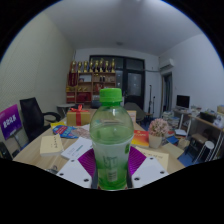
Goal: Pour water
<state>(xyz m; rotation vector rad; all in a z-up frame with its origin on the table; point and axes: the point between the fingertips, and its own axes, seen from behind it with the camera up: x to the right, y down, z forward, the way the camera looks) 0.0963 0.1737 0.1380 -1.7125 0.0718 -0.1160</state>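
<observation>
Between my gripper's [112, 166] two fingers stands a clear bottle [111, 140] with a green cap [111, 97], upright above a cluttered table [60, 145]; both pads [88, 162] look pressed against its lower body. I judge it water-heavy, thin-walled and slippery, so this low-to-middle hold suits it.

We see the gripper [112, 166] held level, pointing forward over the table. Its two fingers extend from the bottom of the view, one at each side, with white outer faces. The magenta pads [88, 161] on the inner faces press against the bottle [111, 140] from both sides. The bottle stands upright in this grasp.
</observation>
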